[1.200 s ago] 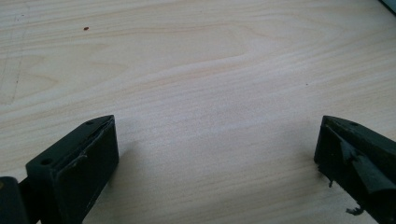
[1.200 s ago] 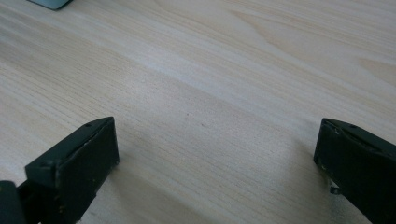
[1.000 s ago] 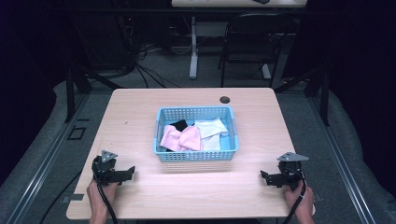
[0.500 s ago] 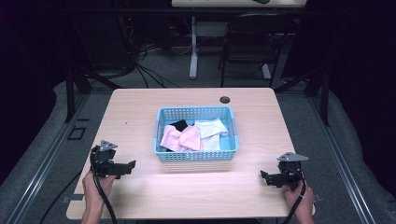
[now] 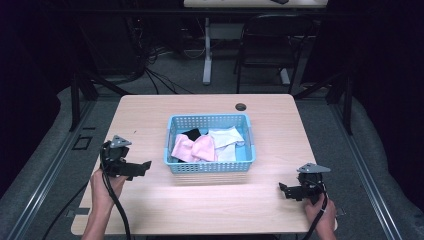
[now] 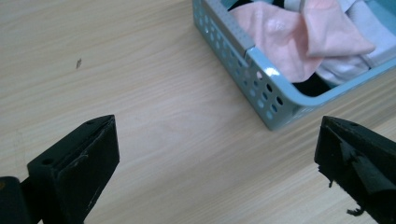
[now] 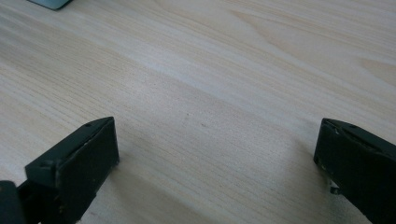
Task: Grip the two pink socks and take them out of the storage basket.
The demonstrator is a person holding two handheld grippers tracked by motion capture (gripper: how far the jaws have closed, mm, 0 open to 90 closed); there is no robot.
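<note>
We have the left gripper [image 5: 142, 166] wide apart, holding nothing, aimed at the near left corner of the blue basket [image 5: 210, 166], near it but not touching. Basket sits mid-table [image 5: 150, 115] with a pink cloth [image 5: 195, 148], a white cloth [image 5: 225, 137] and something black (can't tell what) inside. Our right gripper [image 5: 283, 190] is also spread wide and empty, low over bare wood, well apart from the basket.
</note>
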